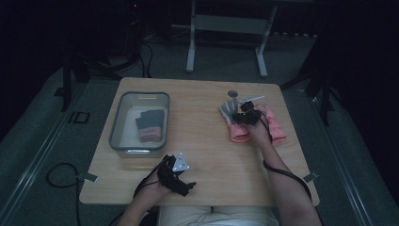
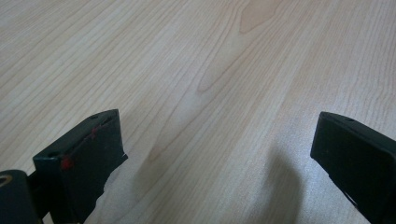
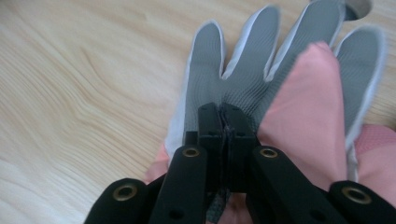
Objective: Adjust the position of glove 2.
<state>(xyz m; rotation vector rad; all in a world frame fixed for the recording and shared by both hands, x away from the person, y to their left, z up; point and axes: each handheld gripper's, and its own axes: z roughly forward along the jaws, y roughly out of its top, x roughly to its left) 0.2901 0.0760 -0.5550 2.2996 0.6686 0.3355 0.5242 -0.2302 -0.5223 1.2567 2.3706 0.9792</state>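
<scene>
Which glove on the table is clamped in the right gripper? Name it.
The grey-palmed white-edged glove, pinched by the right gripper; the pink glove lies loosely across it.

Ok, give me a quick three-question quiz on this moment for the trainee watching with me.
1. True or false: the left gripper has its jaws closed on a glove.
2. What do the right gripper's jaws pinch? A) the grey palm of the glove B) the rim of the bin C) bare table
3. Fill in: the folded gloves lie inside the clear ____.

Key: 1 false, its jaws stand apart over bare wood. 2 A, they are shut on the grey palm fabric. 3 bin.
</scene>
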